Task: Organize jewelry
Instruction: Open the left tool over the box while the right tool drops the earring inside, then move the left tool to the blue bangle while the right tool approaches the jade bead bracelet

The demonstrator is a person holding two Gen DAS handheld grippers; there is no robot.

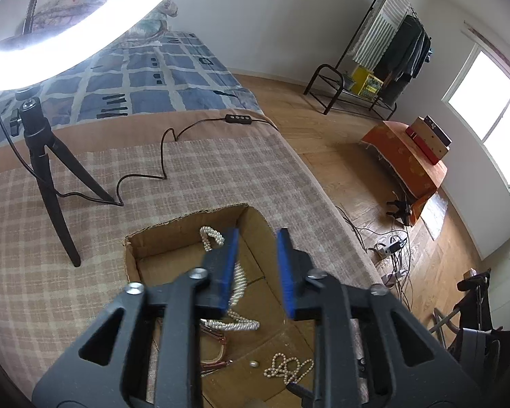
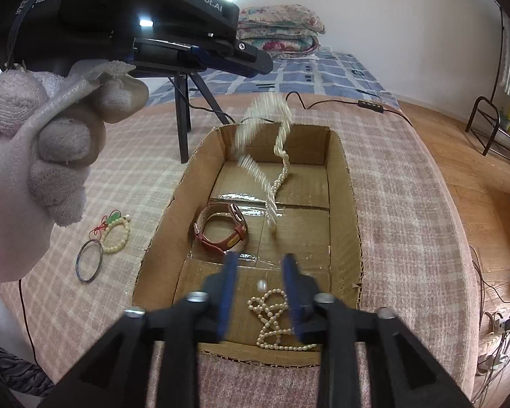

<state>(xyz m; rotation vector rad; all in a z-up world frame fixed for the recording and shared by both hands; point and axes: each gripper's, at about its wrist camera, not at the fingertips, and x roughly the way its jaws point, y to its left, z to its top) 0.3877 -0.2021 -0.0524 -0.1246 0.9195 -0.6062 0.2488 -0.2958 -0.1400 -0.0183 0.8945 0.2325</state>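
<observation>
Both my claws sit spread over the cardboard box (image 2: 343, 183) on the bed, nothing pinched: left claw (image 1: 256, 268), right claw (image 2: 260, 292). A long pearl string (image 2: 278, 166) is blurred mid-air inside the box, a small pearl necklace (image 2: 272, 319) lies under my right claw, and the watch (image 2: 221, 227) is near the box's middle.

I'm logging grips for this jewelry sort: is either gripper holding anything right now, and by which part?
Nothing is held. Both the left gripper and right gripper are open; the long pearl necklace is falling, blurred, into the cardboard box.
</observation>
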